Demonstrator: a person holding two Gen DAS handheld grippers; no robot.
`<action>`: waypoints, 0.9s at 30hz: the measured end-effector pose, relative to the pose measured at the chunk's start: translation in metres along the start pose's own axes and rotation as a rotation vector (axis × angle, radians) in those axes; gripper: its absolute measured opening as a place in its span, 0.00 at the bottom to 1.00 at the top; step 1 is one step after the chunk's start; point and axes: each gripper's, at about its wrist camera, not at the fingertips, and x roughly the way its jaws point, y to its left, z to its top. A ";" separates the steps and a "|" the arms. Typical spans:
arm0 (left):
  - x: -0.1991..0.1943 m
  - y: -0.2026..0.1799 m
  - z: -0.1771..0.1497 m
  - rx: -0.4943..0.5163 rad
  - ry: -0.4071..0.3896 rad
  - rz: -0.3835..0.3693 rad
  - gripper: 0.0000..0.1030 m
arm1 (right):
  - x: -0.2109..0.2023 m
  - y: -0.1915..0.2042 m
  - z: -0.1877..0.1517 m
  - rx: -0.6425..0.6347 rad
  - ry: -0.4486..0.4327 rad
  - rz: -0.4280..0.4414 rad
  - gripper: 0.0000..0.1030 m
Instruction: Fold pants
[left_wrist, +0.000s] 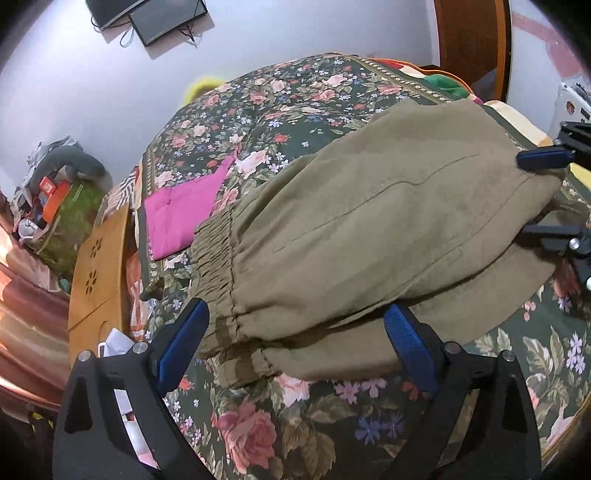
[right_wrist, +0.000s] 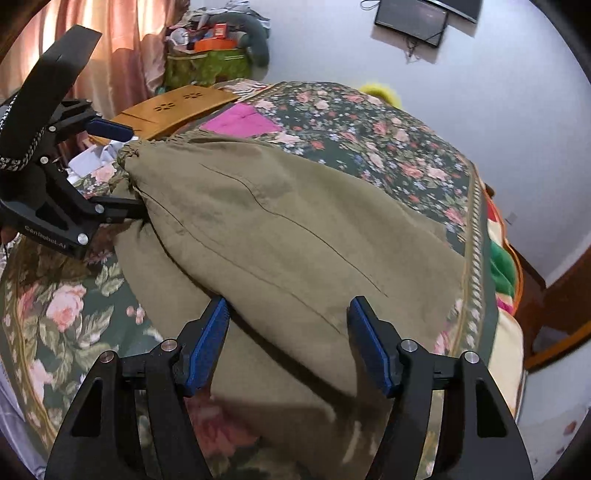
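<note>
Left wrist: open-jawed left gripper (left_wrist: 295, 332) straddles olive pants (left_wrist: 369, 229) on floral bedspread (left_wrist: 295, 424).

**Both grippers spread wide**

The left gripper (left_wrist: 295, 332), low in its own frame, holds its blue-padded jaws wide apart. The right gripper (right_wrist: 288, 332) mirrors it, jaws equally parted, reaching in from the opposite side.

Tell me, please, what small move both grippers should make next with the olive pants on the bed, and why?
Probably close both and lift. The left hand-held gripper is open at the elastic waistband; the right hand-held gripper is open at the opposite end. The pants lie doubled on the floral bedspread, unheld, so another fold seems due.
</note>
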 end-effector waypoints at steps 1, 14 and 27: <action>0.000 0.000 0.001 0.001 0.000 -0.004 0.93 | 0.001 0.000 0.002 0.005 -0.002 0.012 0.54; -0.009 -0.026 0.009 0.088 -0.083 0.058 0.38 | -0.010 -0.008 0.013 0.122 -0.058 0.149 0.08; -0.031 -0.017 -0.011 -0.025 -0.096 -0.046 0.14 | -0.028 0.011 -0.007 0.121 -0.085 0.192 0.06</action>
